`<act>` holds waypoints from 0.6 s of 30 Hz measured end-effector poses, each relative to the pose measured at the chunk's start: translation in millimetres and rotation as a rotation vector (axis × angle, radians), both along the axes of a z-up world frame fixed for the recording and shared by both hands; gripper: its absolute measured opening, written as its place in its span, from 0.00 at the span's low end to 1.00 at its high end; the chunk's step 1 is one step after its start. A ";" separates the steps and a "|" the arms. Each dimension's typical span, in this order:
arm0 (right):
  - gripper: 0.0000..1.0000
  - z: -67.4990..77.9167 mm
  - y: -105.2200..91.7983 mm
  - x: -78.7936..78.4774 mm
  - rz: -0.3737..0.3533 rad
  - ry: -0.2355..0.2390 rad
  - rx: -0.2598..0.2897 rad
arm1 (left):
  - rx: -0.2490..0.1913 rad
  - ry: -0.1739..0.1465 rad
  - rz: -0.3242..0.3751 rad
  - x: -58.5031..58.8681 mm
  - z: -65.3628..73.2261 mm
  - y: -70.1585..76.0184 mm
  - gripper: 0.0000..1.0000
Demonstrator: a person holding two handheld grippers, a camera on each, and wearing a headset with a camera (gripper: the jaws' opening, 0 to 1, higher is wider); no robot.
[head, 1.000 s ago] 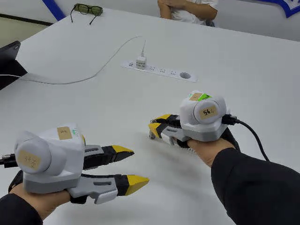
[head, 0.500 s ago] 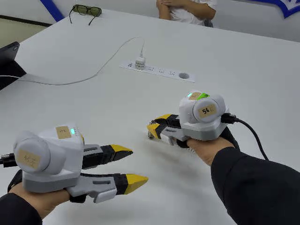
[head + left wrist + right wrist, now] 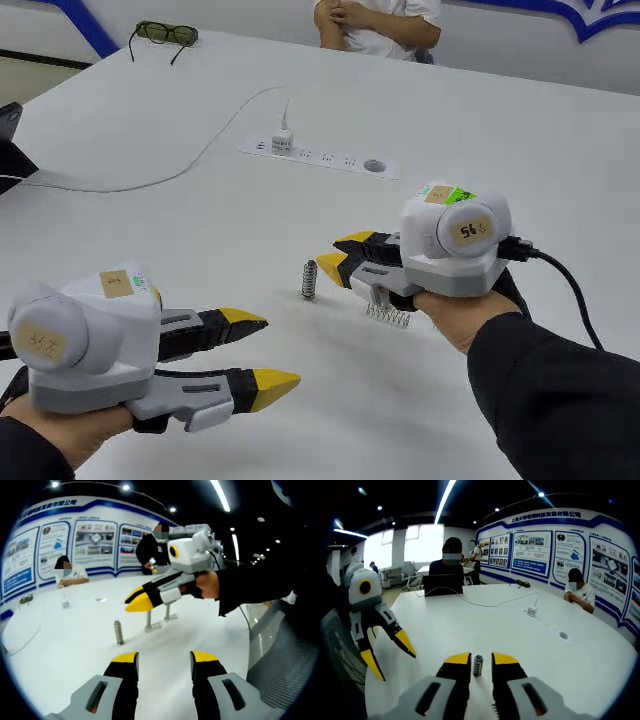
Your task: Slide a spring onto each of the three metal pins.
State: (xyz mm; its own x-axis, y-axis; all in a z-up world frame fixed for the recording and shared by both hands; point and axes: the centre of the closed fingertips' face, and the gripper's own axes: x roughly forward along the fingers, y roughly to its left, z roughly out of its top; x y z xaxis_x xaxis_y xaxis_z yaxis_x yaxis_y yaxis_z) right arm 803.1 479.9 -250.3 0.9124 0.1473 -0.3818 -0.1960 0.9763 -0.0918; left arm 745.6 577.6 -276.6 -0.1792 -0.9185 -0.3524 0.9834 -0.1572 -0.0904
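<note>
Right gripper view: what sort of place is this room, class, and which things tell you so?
Probably an office meeting room or showroom: a large white table, a power strip on it, and blue-and-white display boards behind.

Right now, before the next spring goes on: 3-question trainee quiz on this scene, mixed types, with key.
1. True or false: the left gripper is shut on a spring.
2. The spring-covered pin is: A) upright, just ahead of the tips of the right gripper; B) between the left gripper's jaws; C) lying flat at the table's edge.
3. Fill in: a loose spring lies flat on the table right by the ___ gripper.

Key: 1 false, its jaws are open and empty; 2 A; 3 right.
</note>
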 end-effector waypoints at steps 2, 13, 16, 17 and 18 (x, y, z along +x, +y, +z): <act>0.17 5.2 -0.3 -4.5 0.003 -0.007 -0.008 | -0.001 -0.001 -0.001 -0.6 0.8 -0.6 0.42; 0.18 22.7 -9.9 -38.8 -0.003 -0.041 -0.045 | -0.003 -0.013 -0.003 -1.1 6.7 0.1 0.42; 0.18 17.8 -12.5 -50.5 -0.011 -0.028 -0.052 | -0.001 -0.016 -0.005 -2.3 7.3 -0.2 0.42; 0.18 15.0 -13.7 -55.6 -0.013 -0.023 -0.056 | 0.001 -0.018 -0.007 -3.0 7.5 -0.4 0.42; 0.18 13.2 -14.6 -58.4 -0.014 -0.018 -0.058 | 0.001 -0.018 -0.008 -3.5 7.6 -0.6 0.42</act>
